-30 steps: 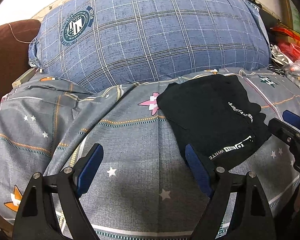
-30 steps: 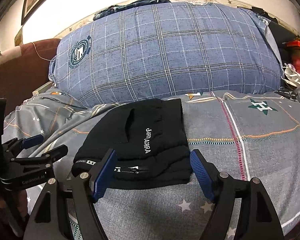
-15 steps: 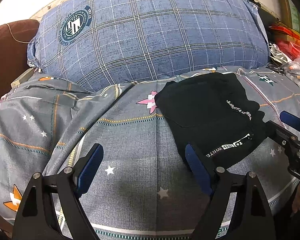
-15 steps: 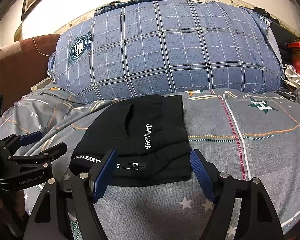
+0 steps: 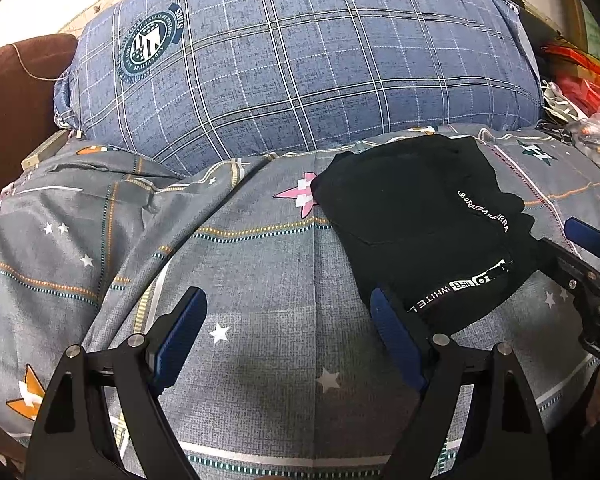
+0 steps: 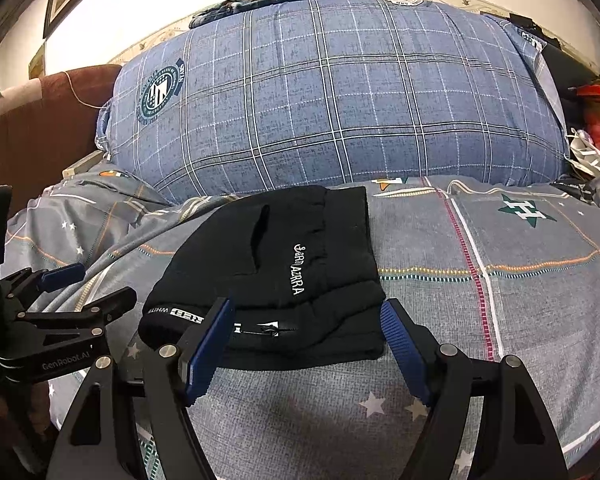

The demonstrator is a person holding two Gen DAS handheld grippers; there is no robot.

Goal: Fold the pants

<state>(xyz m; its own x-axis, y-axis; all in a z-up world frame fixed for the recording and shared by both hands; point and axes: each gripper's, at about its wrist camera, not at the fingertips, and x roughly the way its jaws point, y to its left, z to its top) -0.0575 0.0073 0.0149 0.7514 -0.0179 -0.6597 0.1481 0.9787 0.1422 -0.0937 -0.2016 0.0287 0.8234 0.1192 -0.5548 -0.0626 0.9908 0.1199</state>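
Black pants (image 6: 284, 276) with white lettering lie folded into a compact stack on the grey star-patterned bedsheet (image 6: 520, 280). In the left wrist view the pants (image 5: 420, 232) sit at the right. My left gripper (image 5: 288, 332) is open and empty, over bare sheet to the left of the pants. My right gripper (image 6: 306, 340) is open and empty, its jaws standing just in front of the stack's near edge. Each gripper shows in the other's view, the left (image 6: 76, 284) and the right (image 5: 580, 256).
A large blue plaid pillow (image 6: 332, 108) fills the back of the bed. A brown headboard or sofa (image 6: 32, 120) stands at left. Red and white clutter (image 6: 596, 132) lies at the far right edge. The sheet is rumpled at left (image 5: 80, 208).
Both grippers have drawn slightly back from the pants, staying open. The folded pants have not moved.
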